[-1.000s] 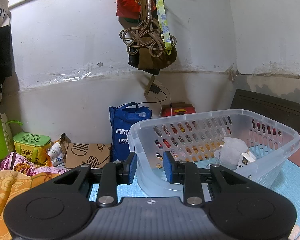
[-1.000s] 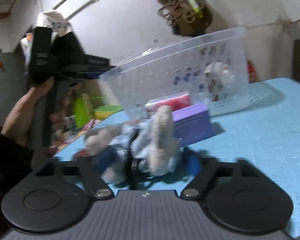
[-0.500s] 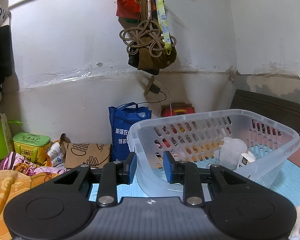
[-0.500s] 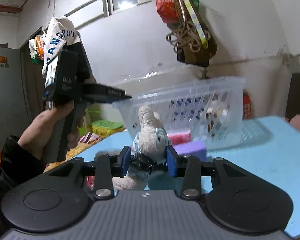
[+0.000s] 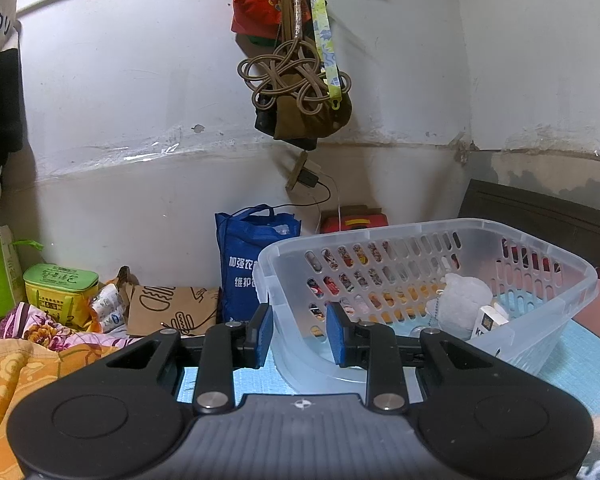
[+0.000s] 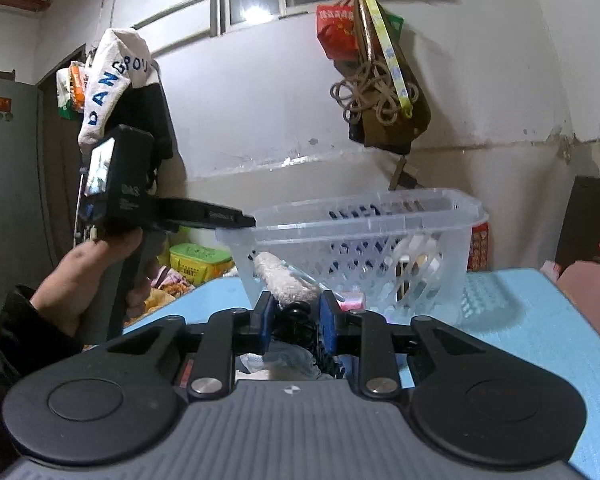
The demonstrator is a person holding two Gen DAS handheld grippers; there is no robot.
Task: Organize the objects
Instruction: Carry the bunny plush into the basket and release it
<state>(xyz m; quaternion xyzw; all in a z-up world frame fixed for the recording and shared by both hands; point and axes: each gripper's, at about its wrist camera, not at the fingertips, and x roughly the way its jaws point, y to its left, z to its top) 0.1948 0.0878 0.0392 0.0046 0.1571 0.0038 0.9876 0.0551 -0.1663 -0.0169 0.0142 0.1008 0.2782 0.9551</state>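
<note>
Two blue pads of the right tool are closing on a plush toy — lifted off the blue counter, just before the clear basket; the left tool stands narrow, holding nothing.

Basket on table, near wall. In basket: plush ball toward right end, small box just right of it, leaning on basket wall. Behind basket, against wall: tote bag at left, toolbox right of it. Paper bag left of tote bag, tin further left. Bundle of cord and bags hanging on wall above basket. In right wrist view, plush toy before basket, off table.
</note>
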